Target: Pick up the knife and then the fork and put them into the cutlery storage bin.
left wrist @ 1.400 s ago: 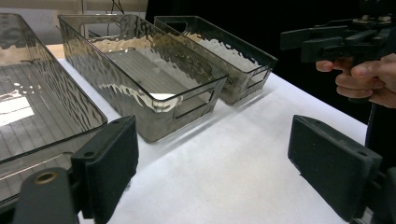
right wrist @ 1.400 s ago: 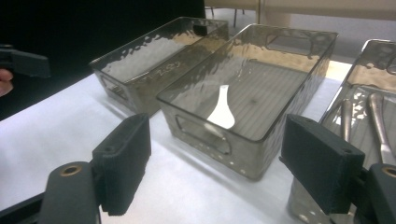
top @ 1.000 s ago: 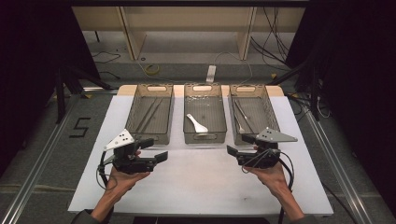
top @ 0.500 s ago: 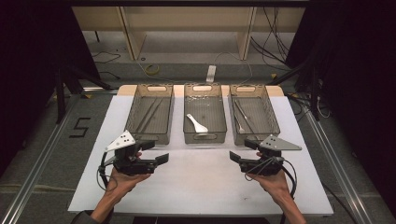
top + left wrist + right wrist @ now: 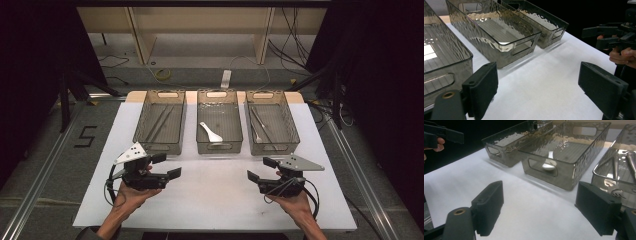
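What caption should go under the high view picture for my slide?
Two open grippers, left gripper and right gripper, hover over a white table before three clear bins, the middle holding a white spoon.

White counter (image 5: 215, 200) on grey floor (image 5: 50, 165), black "5" (image 5: 86, 136) marked on the floor at left. Metal rails (image 5: 360, 175) run along both sides. Pale wooden shelf unit (image 5: 200, 20) behind, cables (image 5: 295, 35) trailing beside it. Dark surroundings either side.

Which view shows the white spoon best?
The high view: the white spoon lies whole in the middle bin, bowl and handle both plain from above. The right gripper view gives only a blurred white patch through the bin's front wall and handle slot. In the left gripper view I cannot make it out.
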The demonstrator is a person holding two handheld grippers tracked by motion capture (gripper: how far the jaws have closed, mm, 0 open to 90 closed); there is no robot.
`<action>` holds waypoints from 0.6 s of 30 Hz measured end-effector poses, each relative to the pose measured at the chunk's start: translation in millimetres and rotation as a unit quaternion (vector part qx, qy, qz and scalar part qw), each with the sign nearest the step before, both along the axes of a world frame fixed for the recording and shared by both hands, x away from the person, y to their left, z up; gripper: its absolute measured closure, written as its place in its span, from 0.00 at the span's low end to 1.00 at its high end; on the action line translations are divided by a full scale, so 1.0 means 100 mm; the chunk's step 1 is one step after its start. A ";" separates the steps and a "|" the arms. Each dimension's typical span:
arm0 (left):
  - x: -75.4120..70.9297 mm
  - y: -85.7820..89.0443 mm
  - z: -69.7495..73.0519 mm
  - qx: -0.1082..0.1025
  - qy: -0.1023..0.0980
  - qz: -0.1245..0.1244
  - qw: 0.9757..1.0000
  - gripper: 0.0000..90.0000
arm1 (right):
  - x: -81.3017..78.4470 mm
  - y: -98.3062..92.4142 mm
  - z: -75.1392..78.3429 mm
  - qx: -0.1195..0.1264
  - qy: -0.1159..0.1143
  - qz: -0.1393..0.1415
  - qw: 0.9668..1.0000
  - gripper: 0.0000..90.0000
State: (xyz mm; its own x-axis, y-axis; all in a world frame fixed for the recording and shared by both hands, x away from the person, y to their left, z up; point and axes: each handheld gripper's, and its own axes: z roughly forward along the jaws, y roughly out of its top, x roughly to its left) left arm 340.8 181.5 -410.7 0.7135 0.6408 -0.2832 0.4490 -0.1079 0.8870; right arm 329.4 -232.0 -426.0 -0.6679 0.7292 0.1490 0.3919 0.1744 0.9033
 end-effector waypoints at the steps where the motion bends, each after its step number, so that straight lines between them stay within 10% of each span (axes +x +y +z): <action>1: 0.00 0.00 0.00 0.000 0.000 0.000 1.000 0.18 | -0.01 -0.01 -0.01 0.000 0.000 -0.002 1.000 0.26; 18: -0.04 -0.02 -0.01 0.000 0.001 -0.007 1.000 0.18 | -0.13 -0.11 -0.14 -0.007 0.006 -0.016 1.000 0.26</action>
